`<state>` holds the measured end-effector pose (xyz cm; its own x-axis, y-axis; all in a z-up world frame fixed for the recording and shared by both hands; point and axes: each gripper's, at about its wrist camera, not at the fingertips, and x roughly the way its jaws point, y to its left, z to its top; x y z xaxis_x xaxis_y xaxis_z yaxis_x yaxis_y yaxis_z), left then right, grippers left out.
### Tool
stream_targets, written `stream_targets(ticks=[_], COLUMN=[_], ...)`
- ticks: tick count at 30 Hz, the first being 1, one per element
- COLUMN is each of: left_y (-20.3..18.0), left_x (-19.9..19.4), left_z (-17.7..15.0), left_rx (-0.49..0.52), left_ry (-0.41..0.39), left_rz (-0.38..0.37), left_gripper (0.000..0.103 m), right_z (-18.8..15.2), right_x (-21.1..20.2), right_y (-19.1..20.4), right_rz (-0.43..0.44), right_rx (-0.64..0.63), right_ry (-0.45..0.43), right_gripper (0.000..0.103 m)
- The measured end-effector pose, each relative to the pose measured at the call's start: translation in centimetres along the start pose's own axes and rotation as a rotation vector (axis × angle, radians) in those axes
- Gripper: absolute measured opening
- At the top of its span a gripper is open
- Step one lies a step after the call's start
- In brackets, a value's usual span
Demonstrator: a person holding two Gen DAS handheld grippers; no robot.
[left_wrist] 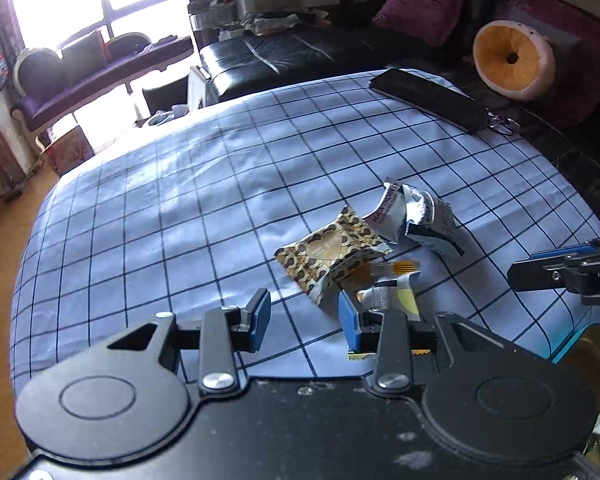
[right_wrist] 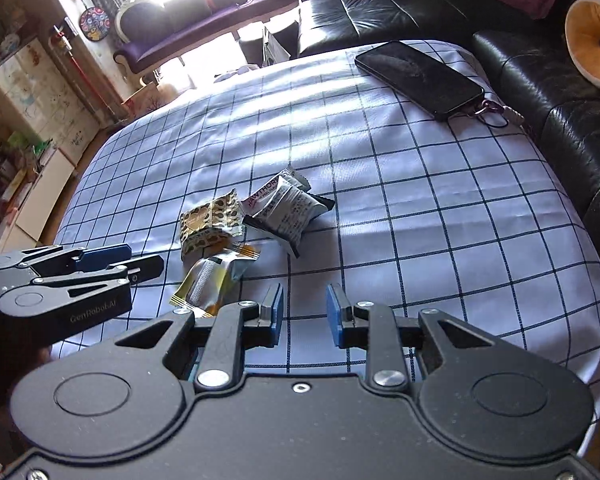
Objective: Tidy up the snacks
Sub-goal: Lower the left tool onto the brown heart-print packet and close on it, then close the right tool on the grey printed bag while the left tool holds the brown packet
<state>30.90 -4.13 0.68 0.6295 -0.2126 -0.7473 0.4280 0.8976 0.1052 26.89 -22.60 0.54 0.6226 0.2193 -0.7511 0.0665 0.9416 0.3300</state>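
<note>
While your two grippers hang over the checked cloth (right_wrist: 420,208), three snack packets lie bunched together near its middle. From the right wrist camera the brown packet (right_wrist: 208,220) with a heart on it sits at about 11 o'clock from your right gripper (right_wrist: 303,312), the silver packet (right_wrist: 288,208) printed with "HAWTHORN" touches it on its 3 o'clock side, and the yellow packet (right_wrist: 210,280) lies just below them, nearest to you.

Your right gripper is released: its blue pads stand apart with only bare cloth between them, and nothing is grasped.

Your left gripper (left_wrist: 305,312) is also released, pads apart over the cloth. The yellow packet (left_wrist: 392,294) lies just beyond its right pad (left_wrist: 347,316) (whether the pad touches the wrapper is hard to tell, since the finger hides part of it). The brown packet (left_wrist: 332,252) is at 12 o'clock from that gripper and the silver one (left_wrist: 416,216) at 1 o'clock.

A phone (right_wrist: 420,76) lies face up at the far right edge of the cloth, well apart from the snacks, with a clip and cord at its end. A black sofa (right_wrist: 540,92) runs behind and beside the cloth.
</note>
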Motion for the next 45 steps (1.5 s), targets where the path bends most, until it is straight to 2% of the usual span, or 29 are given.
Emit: stream_targets(ticks=[4,7,17,22,25,28,32,37,40,42,45], left_y=[-1.2,-1.7,-1.7,-1.2,-0.5,0.5,2.3,4.8,5.5,5.1,4.1], left_x=[1.4,2.5,5.7,7.3,7.7,7.9,8.1,8.1,8.2,8.2,8.3], left_z=[0.3,0.7,3.1,3.8,3.9,3.9,4.0,3.9,3.5,3.4,3.3], left_rx=[0.094,0.129,0.117,0.043,-0.031,-0.113,-0.211,-0.317,-0.331,-0.313,-0.283], left_ry=[-0.025,-0.031,-0.034,-0.005,0.0,0.014,0.026,0.053,0.052,0.051,0.043], left_rz=[-0.002,-0.013,0.009,0.023,0.03,0.024,0.093,0.105,0.091,0.108,0.148], left_gripper=[0.039,0.041,0.045,0.049,0.056,0.056,0.052,0.052,0.052,0.052,0.052], right_z=[-0.4,-0.7,-0.8,-0.7,-0.7,-0.4,0.3,1.6,2.2,2.7,2.9], right_x=[0.7,1.1,1.4,1.4,1.4,1.3,1.0,1.8,2.7,3.3,4.2], right_y=[-0.6,-0.8,-0.9,-0.7,-0.7,-0.5,-0.1,0.3,0.5,0.7,1.0], right_rz=[-0.005,-0.017,-0.014,-0.013,-0.021,-0.019,-0.012,0.008,0.01,0.012,0.005], right_rx=[0.039,0.046,0.054,0.051,0.042,0.036,0.027,0.065,0.082,0.094,0.102], right_ry=[0.016,0.026,0.034,0.029,0.018,-0.013,-0.095,-0.141,-0.153,-0.16,-0.161], right_gripper=[0.036,0.036,0.036,0.036,0.036,0.036,0.037,0.037,0.038,0.045,0.047])
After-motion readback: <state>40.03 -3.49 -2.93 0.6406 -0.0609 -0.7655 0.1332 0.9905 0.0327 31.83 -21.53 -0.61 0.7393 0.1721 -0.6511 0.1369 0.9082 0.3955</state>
